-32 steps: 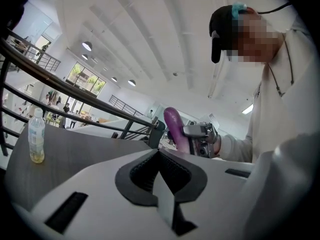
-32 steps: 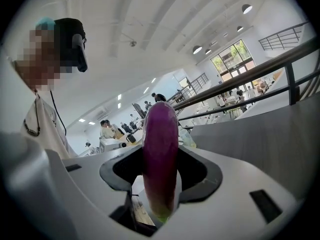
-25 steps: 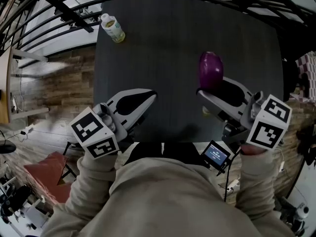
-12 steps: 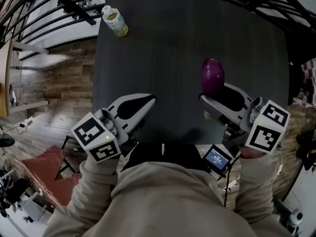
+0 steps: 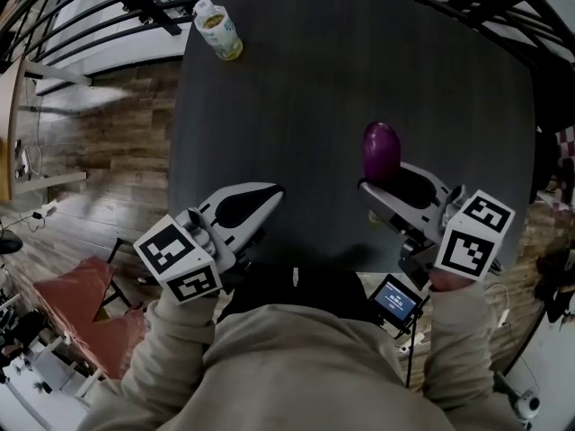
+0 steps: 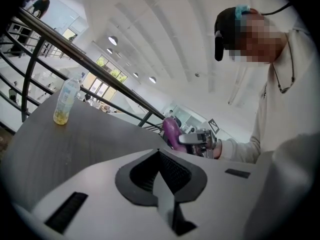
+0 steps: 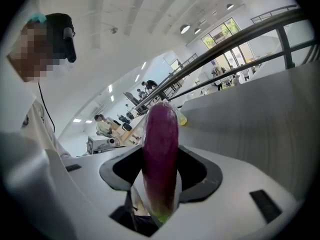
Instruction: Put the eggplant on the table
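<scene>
A purple eggplant (image 5: 380,149) sticks out forward from my right gripper (image 5: 371,180), which is shut on its stem end, low over the dark table (image 5: 296,88) at the near right. In the right gripper view the eggplant (image 7: 161,129) stands upright between the jaws of that gripper (image 7: 160,153). My left gripper (image 5: 272,191) hovers at the near left, shut, with nothing in it. In the left gripper view its jaws (image 6: 159,151) meet at the tips, and beyond them the eggplant (image 6: 171,131) shows in the right gripper (image 6: 197,139).
A plastic bottle (image 5: 219,32) of yellowish liquid stands at the table's far left corner. Black railings (image 5: 108,7) run behind the table. Wooden floor (image 5: 99,169) and a red seat (image 5: 81,312) lie to the left. A small screen (image 5: 395,300) hangs at the near table edge.
Both grippers have come down toward the table. The right one still has the eggplant in its jaws, and the left has stayed shut.
</scene>
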### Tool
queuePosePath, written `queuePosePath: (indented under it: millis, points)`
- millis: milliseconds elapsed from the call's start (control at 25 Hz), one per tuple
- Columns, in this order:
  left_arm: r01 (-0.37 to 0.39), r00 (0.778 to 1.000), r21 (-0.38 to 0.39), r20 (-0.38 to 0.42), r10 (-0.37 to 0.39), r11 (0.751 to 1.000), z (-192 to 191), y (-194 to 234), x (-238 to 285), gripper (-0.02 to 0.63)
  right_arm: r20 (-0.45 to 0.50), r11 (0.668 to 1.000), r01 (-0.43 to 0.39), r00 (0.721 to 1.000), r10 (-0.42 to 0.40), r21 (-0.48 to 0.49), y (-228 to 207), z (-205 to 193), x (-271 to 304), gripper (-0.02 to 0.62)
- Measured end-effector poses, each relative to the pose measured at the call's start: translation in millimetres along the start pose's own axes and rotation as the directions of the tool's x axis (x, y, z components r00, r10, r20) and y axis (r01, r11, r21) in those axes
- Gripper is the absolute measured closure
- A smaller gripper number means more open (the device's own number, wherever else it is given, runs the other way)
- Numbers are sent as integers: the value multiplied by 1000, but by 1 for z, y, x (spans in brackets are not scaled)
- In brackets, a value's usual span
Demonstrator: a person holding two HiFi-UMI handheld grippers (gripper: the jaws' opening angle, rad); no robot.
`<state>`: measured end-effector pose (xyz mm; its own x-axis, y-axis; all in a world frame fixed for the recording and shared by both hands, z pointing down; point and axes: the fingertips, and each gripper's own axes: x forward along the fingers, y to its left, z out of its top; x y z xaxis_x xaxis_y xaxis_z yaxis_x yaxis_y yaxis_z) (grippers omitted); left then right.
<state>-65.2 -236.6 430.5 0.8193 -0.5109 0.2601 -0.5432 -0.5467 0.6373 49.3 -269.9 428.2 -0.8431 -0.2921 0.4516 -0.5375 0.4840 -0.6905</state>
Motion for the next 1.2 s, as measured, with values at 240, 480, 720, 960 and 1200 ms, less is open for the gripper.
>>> queuePosePath:
  millis: [240, 480, 720, 960, 1200]
  points:
    - [-26, 1000, -40, 0, 26, 999, -17, 16, -7, 600, -44, 1000, 1, 999, 0, 24, -14, -19, 20, 374]
    - [-45, 999, -71, -15, 44, 996, -36, 30, -11, 600, -104, 1000, 13, 994, -11, 17, -27, -37, 39, 374]
    - [-65, 998, -86, -31, 63, 994, -53, 37, -16, 600, -164, 999, 34, 986, -29, 26, -49, -60, 50, 374]
    - [-88, 996, -99, -31, 85, 991, -62, 40, -24, 600, -228, 997, 69, 972, -60, 31, -68, -88, 61, 374]
    - [-95, 995, -113, -30, 92, 989, -71, 38, -28, 600, -287, 995, 100, 953, -93, 8, -80, -108, 68, 374]
